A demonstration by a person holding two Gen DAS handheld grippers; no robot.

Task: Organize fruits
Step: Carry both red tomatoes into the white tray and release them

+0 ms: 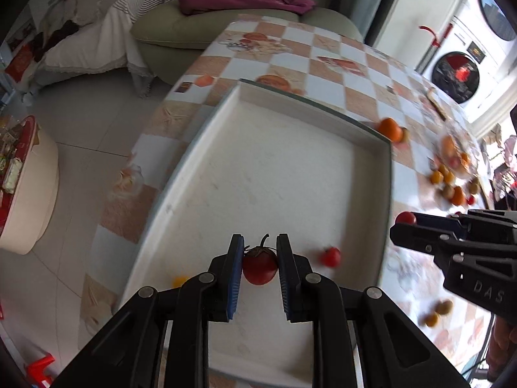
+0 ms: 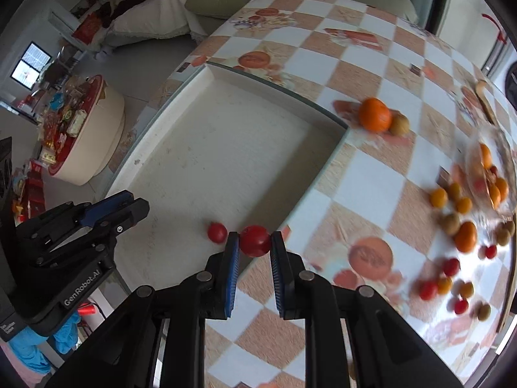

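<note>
Left gripper (image 1: 260, 258) clamped on a stemmed tomato (image 1: 260, 266) above the white tray (image 1: 290, 103); right gripper (image 2: 255, 242) pinching a second tomato (image 2: 254, 241) over the tray's edge.

Both tools (image 1: 260, 258) (image 2: 254, 242) are black plastic with blue ribbed pads, silver screws and white lettering.

Both views are bright with daylight, strongest at the upper right of the left wrist view, where the area around the washing machine (image 1: 458, 74) is washed out. The white tray (image 1: 268, 174) shows soft shadows under the grippers. Fisheye distortion bends the checkered tablecloth (image 2: 365, 174) and darkens the frame corners. Motion blur smears the scattered fruits (image 2: 458, 220) at the right of each view; the centres stay sharper.
</note>
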